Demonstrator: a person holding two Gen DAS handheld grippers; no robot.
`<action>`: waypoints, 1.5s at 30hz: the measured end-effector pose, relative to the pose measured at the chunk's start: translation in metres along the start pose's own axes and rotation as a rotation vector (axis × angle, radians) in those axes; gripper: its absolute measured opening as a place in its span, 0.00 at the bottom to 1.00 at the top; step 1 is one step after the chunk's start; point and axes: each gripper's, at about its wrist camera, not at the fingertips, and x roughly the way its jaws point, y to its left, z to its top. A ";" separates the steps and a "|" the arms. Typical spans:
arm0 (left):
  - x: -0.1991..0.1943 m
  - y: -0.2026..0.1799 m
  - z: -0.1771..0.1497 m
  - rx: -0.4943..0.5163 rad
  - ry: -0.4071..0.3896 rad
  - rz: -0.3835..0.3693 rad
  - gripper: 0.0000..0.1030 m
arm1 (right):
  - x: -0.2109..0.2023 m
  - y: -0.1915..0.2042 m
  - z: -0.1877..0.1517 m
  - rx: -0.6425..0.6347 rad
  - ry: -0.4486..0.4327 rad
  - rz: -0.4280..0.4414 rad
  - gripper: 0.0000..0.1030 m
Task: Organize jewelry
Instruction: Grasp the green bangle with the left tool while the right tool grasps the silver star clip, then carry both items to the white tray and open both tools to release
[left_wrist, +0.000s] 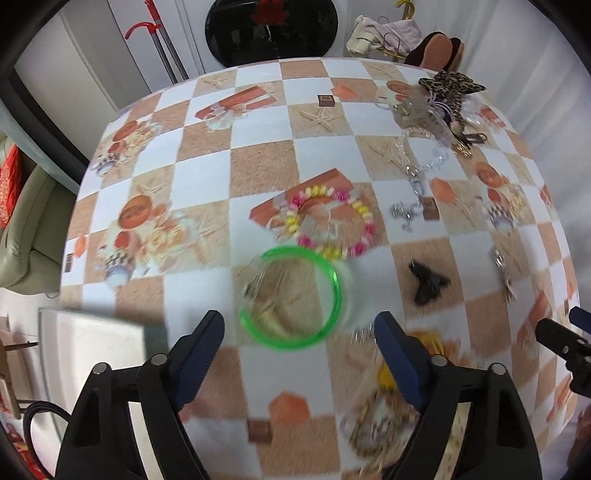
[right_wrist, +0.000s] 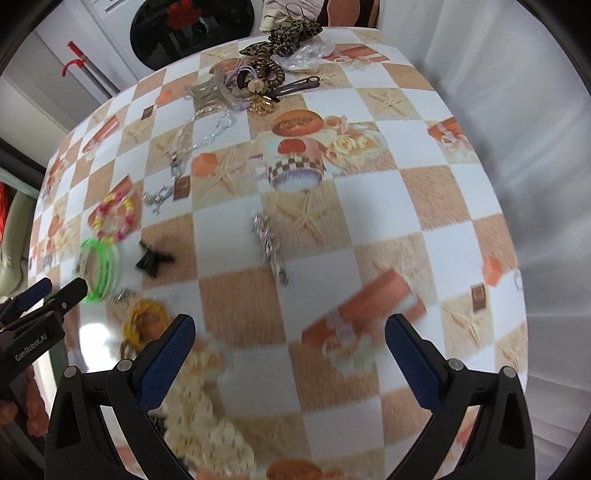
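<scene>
I have both tools above the checkered, shell-printed worktop (left_wrist: 258, 155), pointing steeply down at it. My left hand-held gripper (left_wrist: 299, 326) is released, its blue-padded fingers (left_wrist: 201, 345) spread apart with nothing pressed between them. The translucent green plastic bangle (left_wrist: 291, 297) lies flat on the worktop just ahead of those fingertips, in line with the gap; I take it as my landmark.

Just beyond the bangle, touching or nearly touching its far rim, lies the pink-and-yellow beaded bracelet (left_wrist: 330, 225). To the bangle's right sits a small black claw hair clip (left_wrist: 426, 282), and farther right a silver chain piece (right_wrist: 267, 247), blurred. A yellow cord-like item (right_wrist: 142, 321) lies nearer me than the bangle, to its right. Far beyond the bangle, at the worktop's far right corner, is a pile of hair accessories topped by a leopard-print bow (left_wrist: 452, 83).

My right hand-held gripper (right_wrist: 290, 345) is also released, its fingers wide over bare tablecloth, well to the right of the bangle.
</scene>
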 end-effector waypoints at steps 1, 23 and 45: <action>0.005 -0.002 0.003 0.003 -0.005 -0.002 0.76 | 0.006 0.000 0.005 -0.001 -0.007 0.002 0.97; 0.036 -0.020 0.007 0.020 -0.017 -0.052 0.11 | 0.050 0.030 0.018 -0.174 -0.088 -0.047 0.18; -0.048 0.001 -0.019 0.029 -0.137 -0.116 0.11 | -0.021 0.028 -0.011 -0.094 -0.130 0.086 0.16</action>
